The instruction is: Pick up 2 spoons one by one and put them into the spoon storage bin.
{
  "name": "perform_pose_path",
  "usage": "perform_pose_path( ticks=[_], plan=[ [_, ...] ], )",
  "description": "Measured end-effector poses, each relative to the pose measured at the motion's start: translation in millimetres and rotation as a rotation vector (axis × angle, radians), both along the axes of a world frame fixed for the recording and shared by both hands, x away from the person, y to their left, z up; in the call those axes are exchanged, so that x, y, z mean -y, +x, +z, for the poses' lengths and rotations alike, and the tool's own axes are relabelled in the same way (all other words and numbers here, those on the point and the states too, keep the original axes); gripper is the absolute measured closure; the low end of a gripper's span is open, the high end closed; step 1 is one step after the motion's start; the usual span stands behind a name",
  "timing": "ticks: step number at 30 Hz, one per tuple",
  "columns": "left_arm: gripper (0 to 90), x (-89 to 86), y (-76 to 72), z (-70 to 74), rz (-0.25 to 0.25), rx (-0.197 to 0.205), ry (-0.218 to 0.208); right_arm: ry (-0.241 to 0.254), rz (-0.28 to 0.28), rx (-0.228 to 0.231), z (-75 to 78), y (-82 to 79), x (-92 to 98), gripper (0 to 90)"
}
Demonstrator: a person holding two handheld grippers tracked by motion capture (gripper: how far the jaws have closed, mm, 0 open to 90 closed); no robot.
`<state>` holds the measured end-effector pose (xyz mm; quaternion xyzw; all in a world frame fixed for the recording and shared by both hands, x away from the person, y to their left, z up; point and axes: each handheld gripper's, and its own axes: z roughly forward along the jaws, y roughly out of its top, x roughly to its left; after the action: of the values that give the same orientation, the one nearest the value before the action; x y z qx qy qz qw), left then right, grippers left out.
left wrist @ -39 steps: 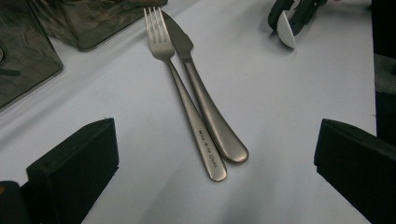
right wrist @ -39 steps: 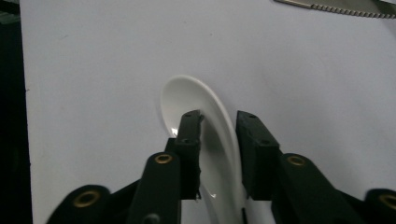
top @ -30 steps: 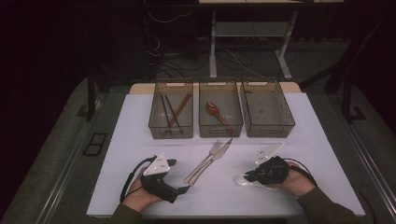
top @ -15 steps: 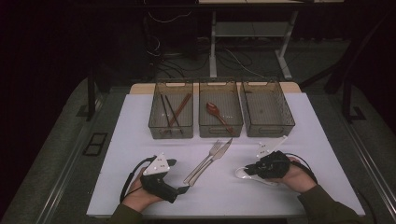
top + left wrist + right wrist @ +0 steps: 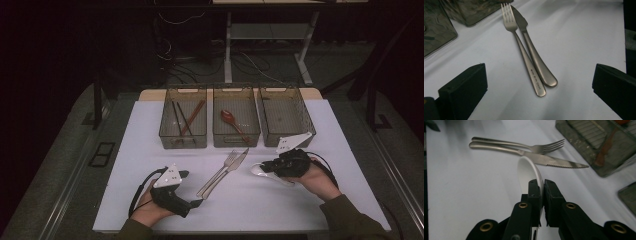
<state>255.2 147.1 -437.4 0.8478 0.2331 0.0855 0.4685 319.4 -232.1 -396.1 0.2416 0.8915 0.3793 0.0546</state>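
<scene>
white spoon [image 5: 529,171] pinched in right tongs [image 5: 542,185], seemingly off the table; left tongs [image 5: 537,82] gape wide.

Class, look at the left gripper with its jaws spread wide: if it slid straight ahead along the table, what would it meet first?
Most likely the handle ends of the fork and knife, lying side by side between the open jaws of the left gripper. Exact depth is hard to judge.
</scene>
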Motion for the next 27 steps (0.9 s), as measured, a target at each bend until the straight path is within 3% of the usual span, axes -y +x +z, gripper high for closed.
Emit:
perform_pose_path(
  ticks=[17,27],
  plan=[
    [0.0,-0.6,0.0,0.2,-0.003,0.002,0.004,0.067,-0.08,0.034,16.2,28.3,-10.7,83.7],
    [0.0,-1.0,0.4,0.1,-0.001,0.002,0.002,0.082,-0.128,0.084,31.8,50.0,-22.3,83.7]
  ],
)
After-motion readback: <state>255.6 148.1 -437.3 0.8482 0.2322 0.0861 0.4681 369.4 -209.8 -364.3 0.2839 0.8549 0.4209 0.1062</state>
